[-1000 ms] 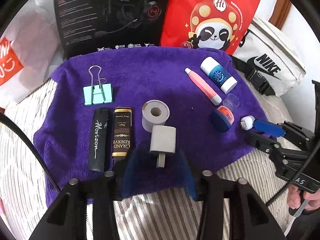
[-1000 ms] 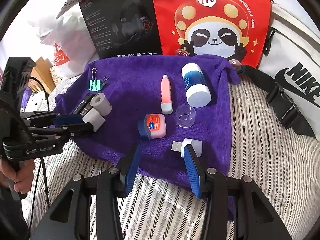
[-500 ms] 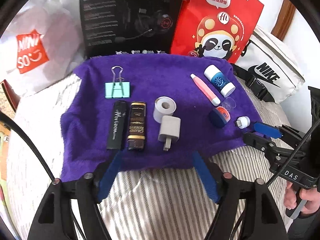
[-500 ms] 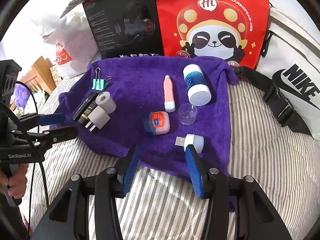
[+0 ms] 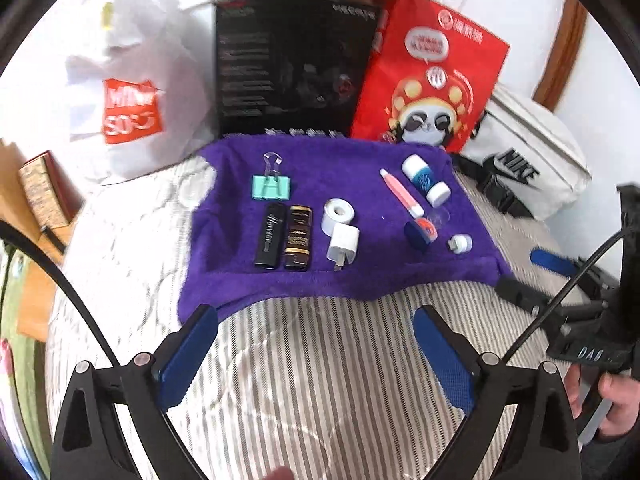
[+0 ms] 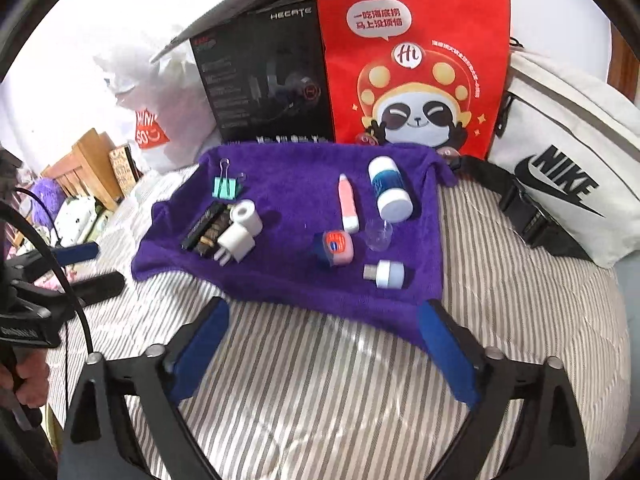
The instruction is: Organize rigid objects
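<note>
Purple towel with its objects lies beyond both wide-open, empty grippers.

White bag cut off at right edge

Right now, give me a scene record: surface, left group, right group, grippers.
surface: purple towel on striped bedding
left group: binder clip, two lighters, tape roll, plug
right group: pink tube, bottle, jar, clear cap, adapter
left gripper: open, empty, just opened
right gripper: open, empty, just opened
</note>
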